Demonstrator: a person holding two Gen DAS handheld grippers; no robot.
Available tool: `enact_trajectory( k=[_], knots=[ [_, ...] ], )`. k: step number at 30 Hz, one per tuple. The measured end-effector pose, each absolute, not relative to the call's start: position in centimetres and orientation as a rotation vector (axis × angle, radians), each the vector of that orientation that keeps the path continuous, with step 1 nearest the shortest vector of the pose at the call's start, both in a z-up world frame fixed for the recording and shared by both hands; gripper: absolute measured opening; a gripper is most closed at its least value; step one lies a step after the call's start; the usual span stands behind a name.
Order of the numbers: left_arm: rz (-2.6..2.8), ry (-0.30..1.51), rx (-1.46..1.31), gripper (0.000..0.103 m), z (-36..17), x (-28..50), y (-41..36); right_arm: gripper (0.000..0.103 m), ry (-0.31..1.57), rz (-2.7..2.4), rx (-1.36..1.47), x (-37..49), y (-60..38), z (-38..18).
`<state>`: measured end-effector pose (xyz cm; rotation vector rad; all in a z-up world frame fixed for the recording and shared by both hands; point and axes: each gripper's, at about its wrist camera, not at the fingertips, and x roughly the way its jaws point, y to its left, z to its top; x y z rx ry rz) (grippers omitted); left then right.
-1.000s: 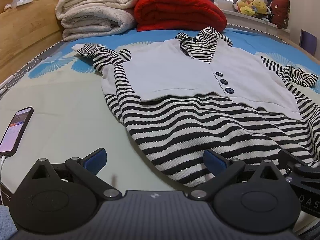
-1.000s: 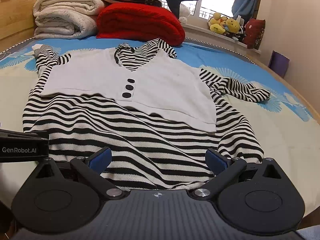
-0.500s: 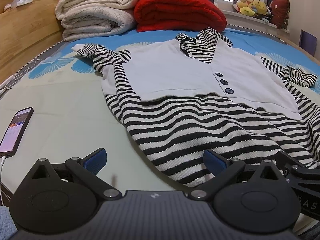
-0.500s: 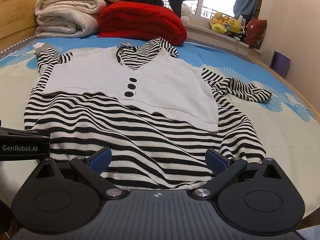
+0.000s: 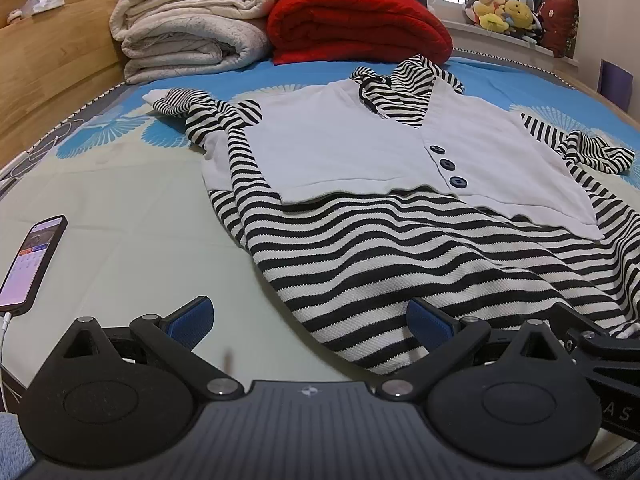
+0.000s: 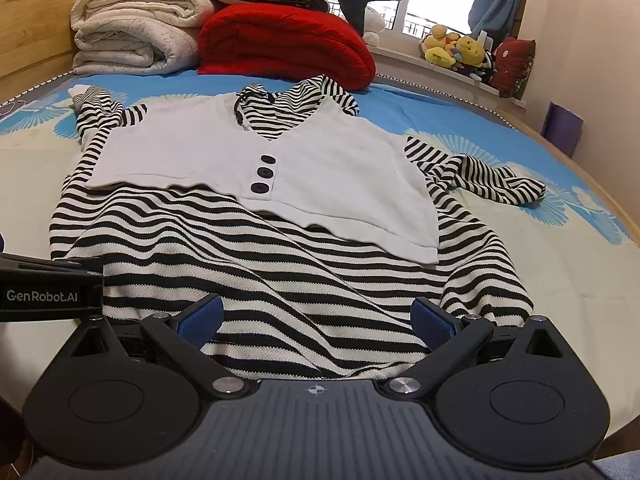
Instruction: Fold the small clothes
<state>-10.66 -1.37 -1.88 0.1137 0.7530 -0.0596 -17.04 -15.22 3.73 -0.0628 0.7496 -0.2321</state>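
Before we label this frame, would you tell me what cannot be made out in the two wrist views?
- Striped garment: its near hem, right wrist view, hidden behind the right gripper.
- Phone: its screen text, left wrist view, too small; lower end cut by the frame edge.
- Plush toys on the windowsill: both views, too small to identify.

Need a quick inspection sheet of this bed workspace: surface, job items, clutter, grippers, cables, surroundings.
Surface: bed sheet, blue and pale floral print.
Job's things: striped top with white vest panel lying flat, unfolded, both sleeves bunched at the sides.
Clutter: phone at the left edge, screen lit.
Grippers: left gripper open over the hem's left corner; right gripper open over the hem.
Cables: white cable plugged into the phone.
Surroundings: folded blankets, red quilt, plush toys on the windowsill.
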Motion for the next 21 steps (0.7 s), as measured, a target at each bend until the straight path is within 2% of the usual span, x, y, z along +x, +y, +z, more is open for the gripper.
enact_trajectory(
  k=[8,18,19,20,21],
  knots=[
    [0.017,0.775,0.123,0.103,-2.5,-9.9,0.2,0.100,0.728,-0.214,-0.040,-16.9,-17.0,3.9],
    [-0.024,0.920,0.172,0.103,-4.4,-9.9,3.8,0.101,0.831,0.045,-0.251,-16.4,-16.8,1.4],
    [-0.031,0.917,0.188,0.103,-4.5,-9.9,3.6,0.097,0.843,0.073,-0.268,-15.6,-16.5,1.1],
    [-0.043,0.920,0.203,0.103,-4.4,-9.7,3.3,0.087,0.864,0.118,-0.282,-14.7,-16.1,1.0],
    [-0.056,0.927,0.210,0.103,-4.3,-9.5,3.0,0.037,0.866,0.168,-0.280,-13.9,-16.0,1.1]
  ],
)
